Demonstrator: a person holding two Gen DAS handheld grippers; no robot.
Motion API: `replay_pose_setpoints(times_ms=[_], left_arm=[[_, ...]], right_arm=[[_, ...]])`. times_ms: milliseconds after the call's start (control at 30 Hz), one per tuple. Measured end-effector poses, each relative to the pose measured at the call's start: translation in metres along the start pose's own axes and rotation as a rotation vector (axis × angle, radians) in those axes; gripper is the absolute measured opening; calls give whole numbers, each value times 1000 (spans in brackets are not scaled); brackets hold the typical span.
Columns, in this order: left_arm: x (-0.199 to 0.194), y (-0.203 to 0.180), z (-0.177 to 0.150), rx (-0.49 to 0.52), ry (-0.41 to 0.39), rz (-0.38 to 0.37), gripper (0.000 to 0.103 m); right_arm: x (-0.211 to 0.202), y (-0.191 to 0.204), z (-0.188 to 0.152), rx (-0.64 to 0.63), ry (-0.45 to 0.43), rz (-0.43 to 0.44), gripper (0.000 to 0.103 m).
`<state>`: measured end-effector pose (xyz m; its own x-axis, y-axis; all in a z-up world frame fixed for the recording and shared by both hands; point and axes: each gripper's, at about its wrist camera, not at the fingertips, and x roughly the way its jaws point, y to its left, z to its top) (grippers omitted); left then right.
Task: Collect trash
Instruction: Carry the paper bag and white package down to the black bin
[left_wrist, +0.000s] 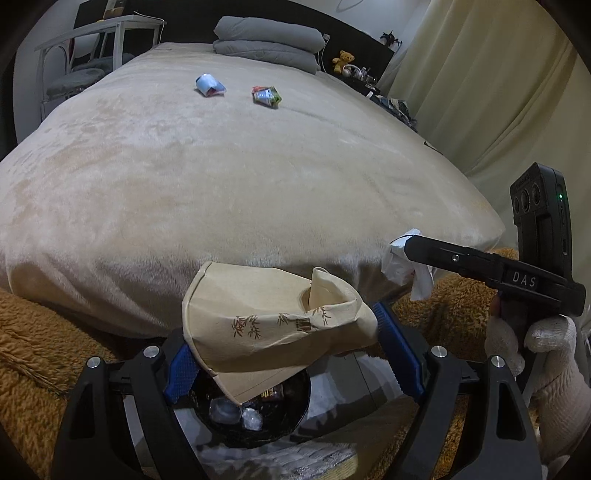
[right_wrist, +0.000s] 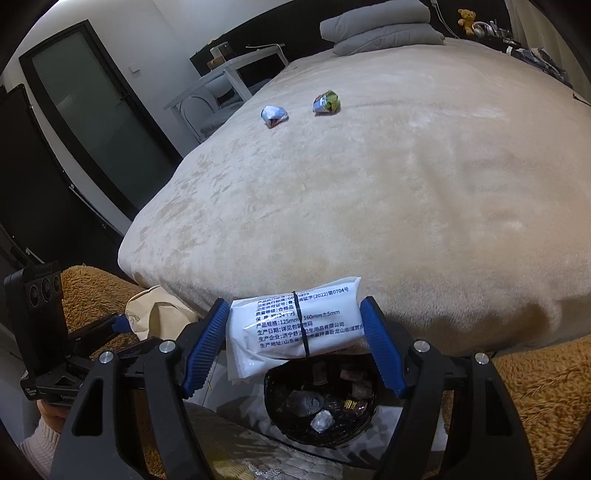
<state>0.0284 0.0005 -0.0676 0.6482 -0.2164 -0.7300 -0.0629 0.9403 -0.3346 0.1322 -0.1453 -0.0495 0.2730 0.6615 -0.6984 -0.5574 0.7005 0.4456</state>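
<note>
My left gripper (left_wrist: 291, 354) is shut on a crumpled beige tissue pack (left_wrist: 273, 325) with a bamboo print, held above a black trash bin (left_wrist: 299, 410) that has wrappers inside. My right gripper (right_wrist: 295, 343) is shut on a white tissue pack (right_wrist: 295, 325) with printed text, over the same bin (right_wrist: 273, 391). In the left wrist view the right gripper (left_wrist: 400, 254) shows at the right with the white pack (left_wrist: 397, 264) in its tip. Two crumpled wrappers lie far up the bed: a blue-white one (left_wrist: 209, 85) (right_wrist: 274, 115) and a green-red one (left_wrist: 266, 96) (right_wrist: 326, 101).
A beige plush bedcover (left_wrist: 221, 177) fills the middle, with a brown fuzzy blanket (left_wrist: 33, 339) at its near edge. Folded grey bedding (left_wrist: 267, 40) lies at the head. A white table and chair (left_wrist: 88, 48) stand left; curtains (left_wrist: 498, 92) hang right. A dark door (right_wrist: 99, 107) stands at left.
</note>
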Motion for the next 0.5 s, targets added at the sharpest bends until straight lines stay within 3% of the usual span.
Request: replay_pose_setpoints(times_ms=[333,500], left_arm=[[42,11,-20,13,207,31,83],[52,10,-25,30,252,39,83]], right_arm=[[33,1,-22,62,137,-11,73],[48,3,-31,83,198,-7,73]])
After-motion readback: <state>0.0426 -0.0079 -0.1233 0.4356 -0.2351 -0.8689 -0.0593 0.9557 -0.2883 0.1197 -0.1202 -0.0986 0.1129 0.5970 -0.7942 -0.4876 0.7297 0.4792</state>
